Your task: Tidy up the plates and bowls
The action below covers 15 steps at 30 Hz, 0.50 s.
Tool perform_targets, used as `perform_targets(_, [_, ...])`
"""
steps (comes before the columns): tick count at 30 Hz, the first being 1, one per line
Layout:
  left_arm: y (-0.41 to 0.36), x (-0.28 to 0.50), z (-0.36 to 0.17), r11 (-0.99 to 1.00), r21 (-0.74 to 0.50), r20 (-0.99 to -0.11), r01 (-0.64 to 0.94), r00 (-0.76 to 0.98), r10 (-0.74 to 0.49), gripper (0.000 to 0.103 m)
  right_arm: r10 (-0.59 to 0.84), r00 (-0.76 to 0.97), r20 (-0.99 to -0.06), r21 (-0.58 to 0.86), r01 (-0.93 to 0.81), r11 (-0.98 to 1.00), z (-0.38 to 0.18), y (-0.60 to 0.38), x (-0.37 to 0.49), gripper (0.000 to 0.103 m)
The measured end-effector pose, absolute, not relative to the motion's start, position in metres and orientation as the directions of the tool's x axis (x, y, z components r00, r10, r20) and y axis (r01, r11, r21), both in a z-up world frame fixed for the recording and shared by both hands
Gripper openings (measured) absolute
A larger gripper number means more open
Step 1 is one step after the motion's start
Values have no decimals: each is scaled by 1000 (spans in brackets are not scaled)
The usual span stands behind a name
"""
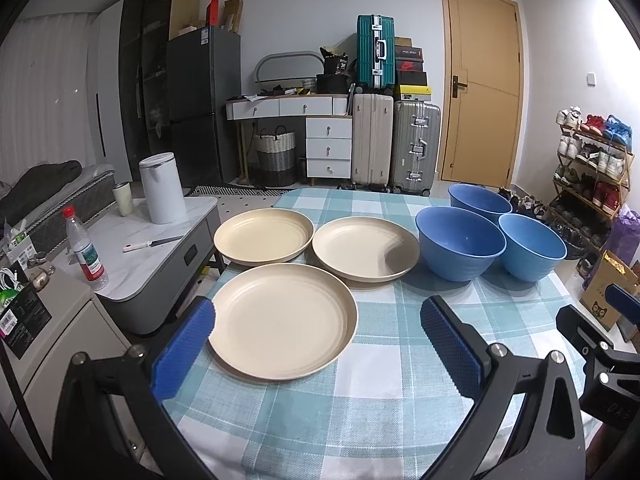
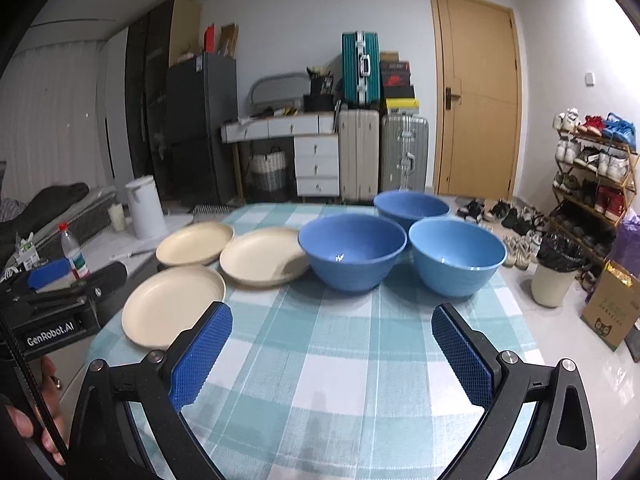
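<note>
Three cream plates lie on the checked tablecloth (image 1: 372, 364): a near plate (image 1: 282, 320), a far left plate (image 1: 264, 235) and a far right plate (image 1: 365, 248). To their right stand three blue bowls: a near left bowl (image 1: 460, 246), a near right bowl (image 1: 532, 246) and a far bowl (image 1: 478, 200). My left gripper (image 1: 318, 344) is open, just short of the near plate, nothing between its blue pads. My right gripper (image 2: 332, 352) is open too, over bare cloth in front of the bowls (image 2: 352, 252) (image 2: 456, 254) (image 2: 412, 204).
A grey side cabinet (image 1: 156, 248) left of the table carries a white kettle (image 1: 162, 188), a water bottle (image 1: 86, 254) and a knife (image 1: 154, 243). A bin (image 2: 554, 270), a cardboard box (image 2: 610, 312) and a shoe rack (image 2: 592, 184) stand on the right. Suitcases (image 1: 394, 148) line the far wall.
</note>
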<state>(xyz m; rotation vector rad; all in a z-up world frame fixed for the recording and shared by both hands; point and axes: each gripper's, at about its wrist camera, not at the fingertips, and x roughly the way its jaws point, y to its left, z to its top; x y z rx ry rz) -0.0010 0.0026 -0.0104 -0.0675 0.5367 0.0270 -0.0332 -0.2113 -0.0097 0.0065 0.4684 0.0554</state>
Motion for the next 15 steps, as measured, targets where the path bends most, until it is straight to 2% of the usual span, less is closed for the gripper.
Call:
perform_targets(11, [8,5,-12,997,-53,-516,-62,856,26,103,42,891,-453,-7,-51,999,-5,-208,-23,102])
perform_targets(15, [23,10,-7,987,-4,-499,-163,855,139,103,65,886,-459,-4,-75,997,6,-204,-11,102])
